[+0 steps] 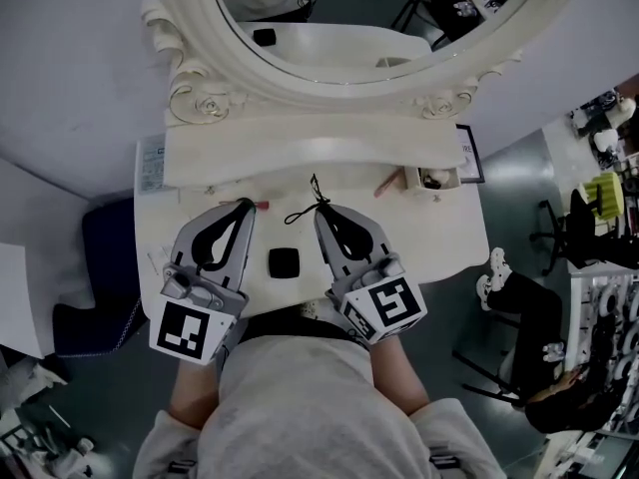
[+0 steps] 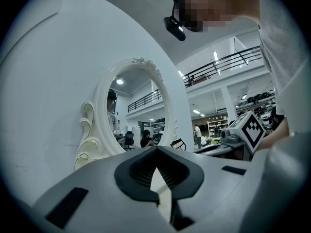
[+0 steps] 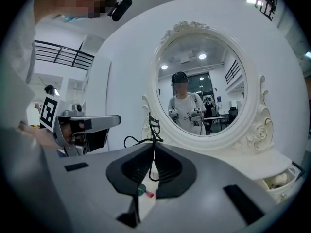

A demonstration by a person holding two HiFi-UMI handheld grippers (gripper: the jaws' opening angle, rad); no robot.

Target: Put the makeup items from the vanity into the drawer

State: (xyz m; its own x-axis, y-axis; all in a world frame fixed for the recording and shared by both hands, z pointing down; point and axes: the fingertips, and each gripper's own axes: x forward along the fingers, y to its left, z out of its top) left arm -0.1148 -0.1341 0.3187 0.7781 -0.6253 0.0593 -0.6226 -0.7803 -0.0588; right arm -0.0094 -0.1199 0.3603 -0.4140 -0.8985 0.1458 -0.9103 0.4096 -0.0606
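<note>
Head view — wiry eyelash curler [image 1: 317, 200]

White vanity [image 1: 449, 239]; black eyelash curler [image 3: 153, 128]; black compact [image 1: 284, 262]; grey left gripper [image 1: 245, 205] and right gripper [image 1: 319, 212], black-and-white patterned marker cubes [image 1: 188, 332].

Left gripper [image 1: 244, 205] fingers together, empty; right gripper [image 1: 321, 211] pinching eyelash curler [image 3: 154, 126].

Left gripper [image 1: 244, 204] and right gripper [image 1: 321, 212] are the same build. Each has a grey plastic shell tapering to a point, with black lining around a teardrop opening. At the rear of each sits a white cube [image 1: 190, 332] with black square markers. Behind the cubes is a light grey sweatshirt [image 1: 300, 407] with long sleeves.
</note>
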